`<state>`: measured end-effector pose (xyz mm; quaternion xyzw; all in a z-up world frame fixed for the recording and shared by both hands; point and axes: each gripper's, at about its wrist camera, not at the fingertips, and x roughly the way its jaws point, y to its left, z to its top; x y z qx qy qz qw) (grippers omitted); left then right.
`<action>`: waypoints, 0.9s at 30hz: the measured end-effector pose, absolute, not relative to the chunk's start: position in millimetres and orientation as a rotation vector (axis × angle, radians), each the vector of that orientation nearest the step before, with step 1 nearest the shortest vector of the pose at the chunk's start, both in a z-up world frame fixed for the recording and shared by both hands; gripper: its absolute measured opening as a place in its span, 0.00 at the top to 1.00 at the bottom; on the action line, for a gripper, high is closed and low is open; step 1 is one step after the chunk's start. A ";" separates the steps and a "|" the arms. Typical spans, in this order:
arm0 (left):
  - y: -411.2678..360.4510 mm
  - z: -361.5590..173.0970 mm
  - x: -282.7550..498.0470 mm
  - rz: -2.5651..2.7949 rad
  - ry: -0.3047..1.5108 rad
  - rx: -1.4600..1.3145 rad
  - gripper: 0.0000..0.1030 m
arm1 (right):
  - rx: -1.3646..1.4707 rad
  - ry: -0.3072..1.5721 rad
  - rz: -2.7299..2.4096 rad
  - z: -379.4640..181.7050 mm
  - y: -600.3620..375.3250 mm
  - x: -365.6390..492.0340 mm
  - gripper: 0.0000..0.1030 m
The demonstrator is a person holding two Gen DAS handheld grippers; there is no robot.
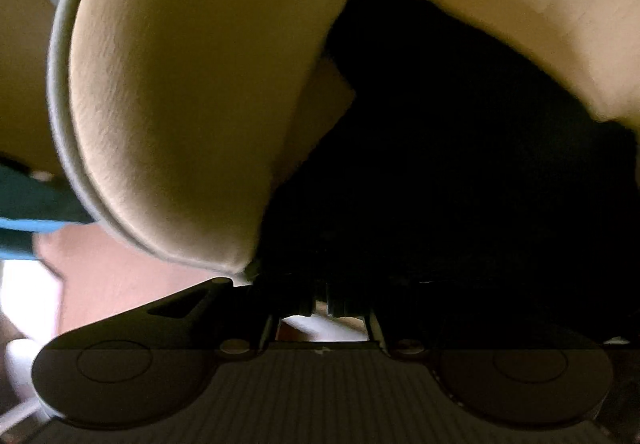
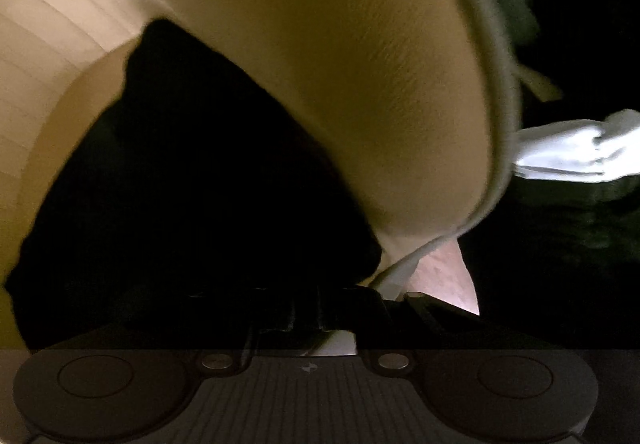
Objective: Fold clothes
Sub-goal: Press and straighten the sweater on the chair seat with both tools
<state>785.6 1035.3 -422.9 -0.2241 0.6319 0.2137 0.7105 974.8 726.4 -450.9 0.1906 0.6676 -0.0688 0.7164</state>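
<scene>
A cream-yellow garment with a grey hem band hangs right in front of the left wrist camera and fills most of it. My left gripper is shut on its edge, with a black garment bunched beside and over the fingers. In the right wrist view the same cream garment with its grey hem drapes close to the lens. My right gripper is shut on its edge, with black cloth covering the left side. Both pairs of fingertips are mostly hidden by fabric.
A teal and blue cloth shows at the left edge of the left wrist view. A white cloth and dark clothes lie at the right of the right wrist view. A pale slatted surface is behind.
</scene>
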 end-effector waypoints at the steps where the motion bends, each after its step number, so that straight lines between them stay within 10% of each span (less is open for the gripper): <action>1: 1035.1 -420.9 785.6 0.457 1.411 -0.498 0.82 | 0.397 1.482 -0.146 -448.3 729.9 975.9 0.65; 10: 1012.4 -361.1 823.8 0.105 1.182 -0.380 0.44 | 0.137 1.287 0.237 -391.5 785.9 988.1 0.58; 20: 1026.0 -403.7 841.0 0.194 1.264 -0.069 0.57 | -0.017 1.315 0.170 -448.2 798.5 1062.1 0.59; 27: 1027.9 -383.5 854.2 0.215 1.188 -0.168 0.45 | 0.007 1.293 0.222 -433.5 804.0 1062.4 0.52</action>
